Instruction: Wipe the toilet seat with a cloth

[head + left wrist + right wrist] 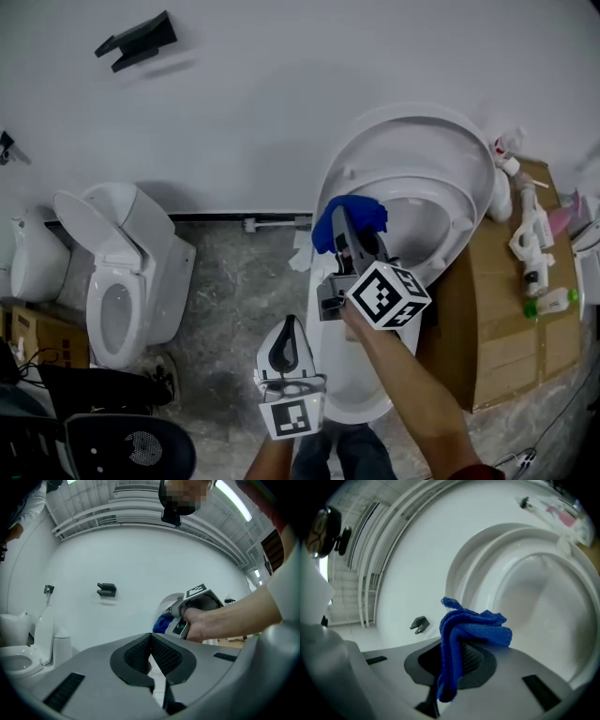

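Right gripper (342,221) fingers clamp blue cloth (473,625), tips hidden; left gripper (151,640) fingers closed, empty; toilet seat (466,211) partly covered.

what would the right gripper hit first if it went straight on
Likely the raised toilet lid, near its rim, with the blue cloth in the right gripper touching first; depth is unclear.

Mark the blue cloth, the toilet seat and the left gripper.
blue cloth (461,625), right gripper view, its bunched middle.
toilet seat (412,185), head view, upper band of the ring.
left gripper (151,641), left gripper view, where its shut jaws meet.
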Tool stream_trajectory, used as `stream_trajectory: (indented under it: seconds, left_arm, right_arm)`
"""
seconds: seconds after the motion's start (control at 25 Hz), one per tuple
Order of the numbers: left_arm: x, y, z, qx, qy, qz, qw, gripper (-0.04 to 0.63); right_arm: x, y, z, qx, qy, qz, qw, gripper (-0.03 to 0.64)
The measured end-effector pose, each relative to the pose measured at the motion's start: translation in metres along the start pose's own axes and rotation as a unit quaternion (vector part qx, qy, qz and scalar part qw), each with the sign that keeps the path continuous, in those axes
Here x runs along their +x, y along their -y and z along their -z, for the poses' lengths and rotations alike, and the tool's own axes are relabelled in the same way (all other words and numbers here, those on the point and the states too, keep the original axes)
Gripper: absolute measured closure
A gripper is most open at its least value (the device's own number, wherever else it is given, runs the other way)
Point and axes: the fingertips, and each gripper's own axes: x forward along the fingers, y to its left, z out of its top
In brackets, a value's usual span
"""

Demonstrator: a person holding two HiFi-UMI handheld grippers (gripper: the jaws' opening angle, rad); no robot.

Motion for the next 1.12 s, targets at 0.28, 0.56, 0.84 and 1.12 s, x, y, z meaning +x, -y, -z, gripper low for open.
stream_trajectory:
  seconds: [0.28,0.56,0.84,1.12]
  left_arm:
    - [0.002,0.018,-0.011,0.0,0.0,0.004,1.0,0.58]
    - [0.007,0.045,-0.017,0.007,-0.001,0.02,0.9998,0.58]
    - [0.017,0.087,-0.019,0.007,0.002,0.041,0.9991,0.58]
    - [0.026,0.127,-0.018,0.007,-0.003,0.066,0.9978,0.58]
  right_arm:
    - [-0.001,-0.012,-0.018,-0.312,-0.057,0.038,0.948,0.563]
    - [-0.015,-0.002,-0.055,-0.373,-0.044,0.064,0.924,0.563]
    - [-0.041,0.035,-0.107,-0.369,-0.027,0.089,0.925,0.563]
    - [-0.065,0.06,-0.135,-0.364,-0.025,0.092,0.927,0.563]
